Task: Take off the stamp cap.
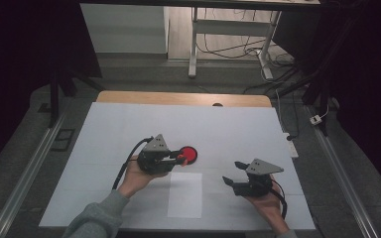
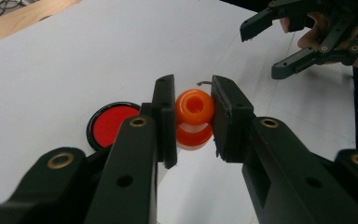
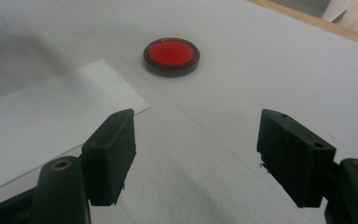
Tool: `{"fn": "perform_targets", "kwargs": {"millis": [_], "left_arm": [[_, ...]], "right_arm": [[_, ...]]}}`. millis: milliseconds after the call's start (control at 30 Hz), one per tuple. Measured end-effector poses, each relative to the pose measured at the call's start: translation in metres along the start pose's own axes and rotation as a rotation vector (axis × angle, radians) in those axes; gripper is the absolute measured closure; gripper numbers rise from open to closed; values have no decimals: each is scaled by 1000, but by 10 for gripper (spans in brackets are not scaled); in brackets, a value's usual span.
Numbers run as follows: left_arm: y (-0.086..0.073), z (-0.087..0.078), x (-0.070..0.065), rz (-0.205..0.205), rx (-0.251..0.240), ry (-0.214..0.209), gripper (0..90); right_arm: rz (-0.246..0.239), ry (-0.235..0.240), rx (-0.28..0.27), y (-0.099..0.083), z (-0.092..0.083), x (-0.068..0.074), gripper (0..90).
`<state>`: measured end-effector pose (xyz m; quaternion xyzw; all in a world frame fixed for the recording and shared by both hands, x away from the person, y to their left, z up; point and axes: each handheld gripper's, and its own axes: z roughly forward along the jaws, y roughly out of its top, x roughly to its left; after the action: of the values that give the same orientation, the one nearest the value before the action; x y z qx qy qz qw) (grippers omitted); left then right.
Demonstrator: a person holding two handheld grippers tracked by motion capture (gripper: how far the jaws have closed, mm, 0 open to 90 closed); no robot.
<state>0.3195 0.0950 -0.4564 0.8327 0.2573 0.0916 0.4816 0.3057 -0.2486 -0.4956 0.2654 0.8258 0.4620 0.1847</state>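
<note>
Stamp work, as I read it: my left gripper (image 2: 193,122) is clenched on a small orange stamp-like knob (image 2: 194,116), its pads pressing on either side of the rounded, hollow-topped handle. I hold it above the white table cover (image 1: 238,129), just beside the round red pad in its black case (image 1: 187,154), which sits near the far edge of a loose sheet of paper (image 1: 185,196). In the left gripper view the red pad lies low and to the left of the knob, apart from it.

My right gripper (image 3: 196,156) hangs with its jaws spread wide and nothing between them, off to the right of the paper, pointing toward the pad.

My judgement is that the step in hand falls between pad and paper: the knob is lifted, not pressed on either. Whether its underside is inked I cannot tell. The next move calls for carrying it level over its target and bringing it straight down. The free gripper could steady the sheet so it does not slide or lift.
</note>
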Motion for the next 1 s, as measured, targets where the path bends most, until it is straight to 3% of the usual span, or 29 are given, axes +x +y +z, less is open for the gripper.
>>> {"fn": "perform_targets", "kwargs": {"millis": [367, 1000], "left_arm": [[0, 1, -1, 0, 3, -2, 722], [-1, 2, -2, 3, 8, 2, 722]], "right_arm": [[-20, 37, -8, 10, 17, 11, 281], [-45, 67, -10, 19, 31, 24, 289]]}}
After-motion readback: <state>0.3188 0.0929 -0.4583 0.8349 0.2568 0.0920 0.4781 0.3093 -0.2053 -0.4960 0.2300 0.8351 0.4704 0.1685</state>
